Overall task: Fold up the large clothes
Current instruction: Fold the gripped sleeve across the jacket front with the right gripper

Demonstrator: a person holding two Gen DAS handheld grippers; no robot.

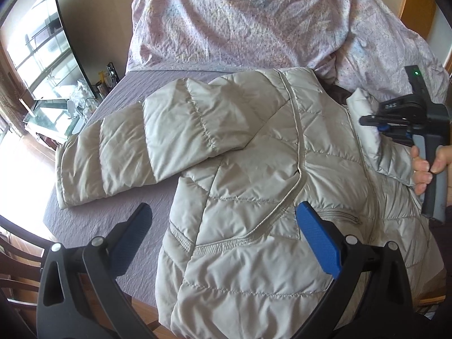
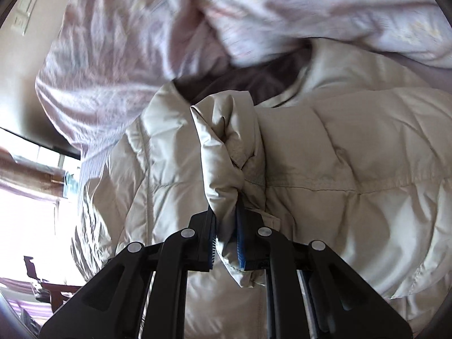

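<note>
- Two grippers work a pale quilted jacket (image 1: 254,169) lying front-up on the purple bed sheet (image 1: 113,220), below a rumpled floral duvet (image 1: 240,19).
- Right gripper (image 2: 226,234) is clenched on a sleeve cuff (image 2: 226,147), carrying it over the jacket's chest; the sleeve fold looks to be the step in hand.
- Left gripper (image 1: 223,243) hovers released above the hem, holding nothing.
- Next, I judge: lay that cuff flat across the front, let go, then fold the outstretched left sleeve (image 1: 135,141).

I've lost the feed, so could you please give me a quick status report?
Right gripper shut on jacket cuff. Left gripper open, empty. Other sleeve folded across. Nothing in the way.
</note>
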